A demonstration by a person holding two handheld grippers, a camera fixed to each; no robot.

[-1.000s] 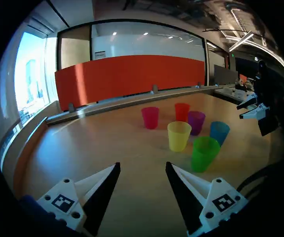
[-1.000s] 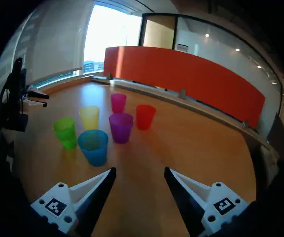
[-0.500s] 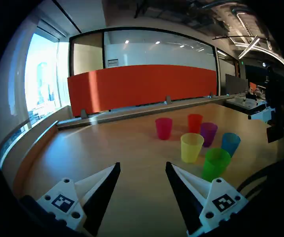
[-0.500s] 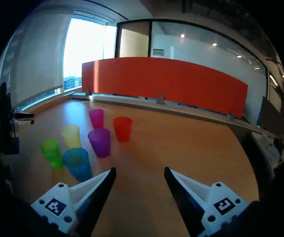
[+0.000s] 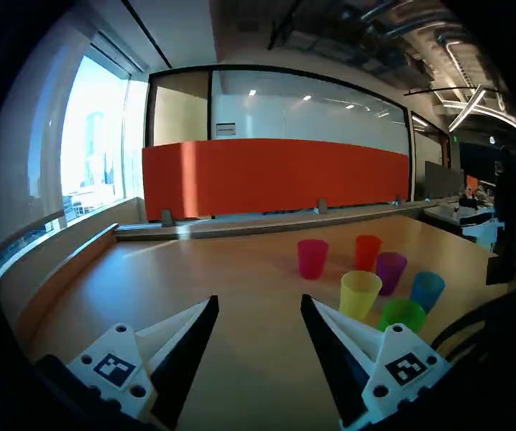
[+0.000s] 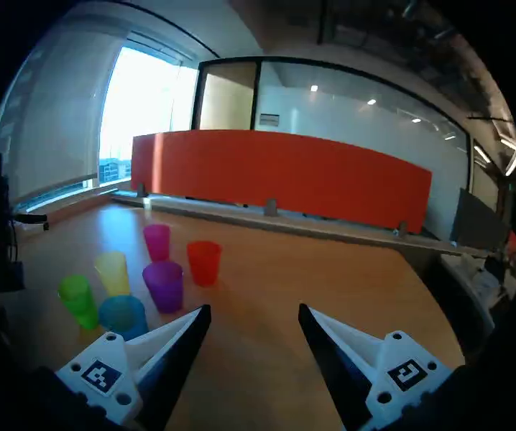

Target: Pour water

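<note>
The left tool [image 5: 259, 297] and right tool [image 6: 254, 307] both gaped wide, empty, over the wooden tabletop [image 5: 243, 258] near coloured plastic cups [image 5: 359, 293].

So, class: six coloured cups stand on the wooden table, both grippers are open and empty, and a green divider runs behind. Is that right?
No: the divider is orange-red, not green, as the right gripper view shows. Six coloured cups do stand on the wooden table, and the left gripper and right gripper are open and empty.
</note>
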